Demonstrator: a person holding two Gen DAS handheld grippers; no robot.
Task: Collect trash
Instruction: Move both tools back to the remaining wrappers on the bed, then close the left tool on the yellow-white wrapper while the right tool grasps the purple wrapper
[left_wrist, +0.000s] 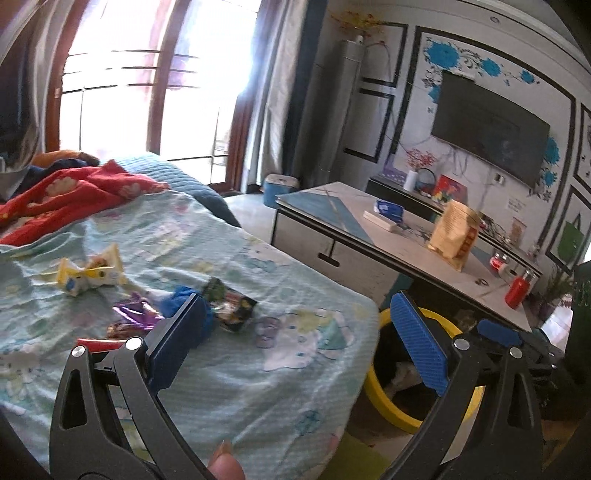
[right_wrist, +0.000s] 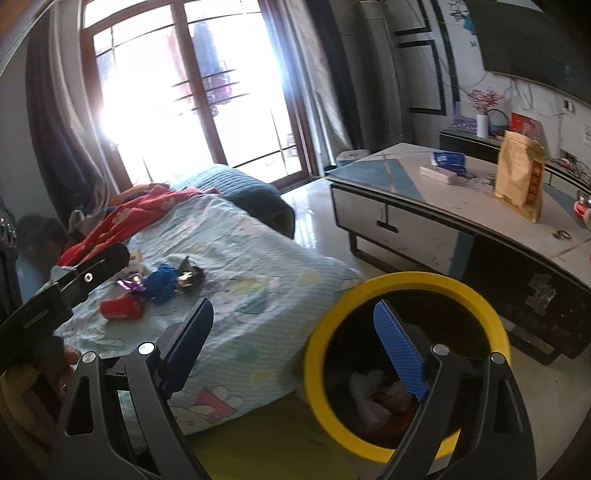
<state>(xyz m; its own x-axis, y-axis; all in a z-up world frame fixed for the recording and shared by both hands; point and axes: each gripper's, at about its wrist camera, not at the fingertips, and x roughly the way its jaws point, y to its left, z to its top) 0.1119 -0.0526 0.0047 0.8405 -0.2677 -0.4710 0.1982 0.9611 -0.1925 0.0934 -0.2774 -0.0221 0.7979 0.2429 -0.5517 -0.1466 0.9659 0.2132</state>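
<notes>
Trash lies on the light blue bedsheet (left_wrist: 258, 376): a yellow-white wrapper (left_wrist: 88, 275), a purple foil wrapper (left_wrist: 136, 314), a crumpled blue piece (left_wrist: 184, 297), a dark snack packet (left_wrist: 232, 306) and a red packet (left_wrist: 99, 345). My left gripper (left_wrist: 299, 339) is open and empty over the bed's near corner. A yellow-rimmed bin (right_wrist: 406, 365) stands on the floor beside the bed with white trash inside. My right gripper (right_wrist: 295, 350) is open and empty, its right finger over the bin. The red packet (right_wrist: 122, 308) and blue piece (right_wrist: 162, 282) show in the right wrist view too.
A low table (left_wrist: 369, 236) stands to the right with a yellow-brown bag (left_wrist: 452, 236), a red bottle (left_wrist: 517, 291) and a tissue pack. A red blanket (left_wrist: 74, 195) lies at the bed's far end. A TV hangs on the wall. A glass door is behind.
</notes>
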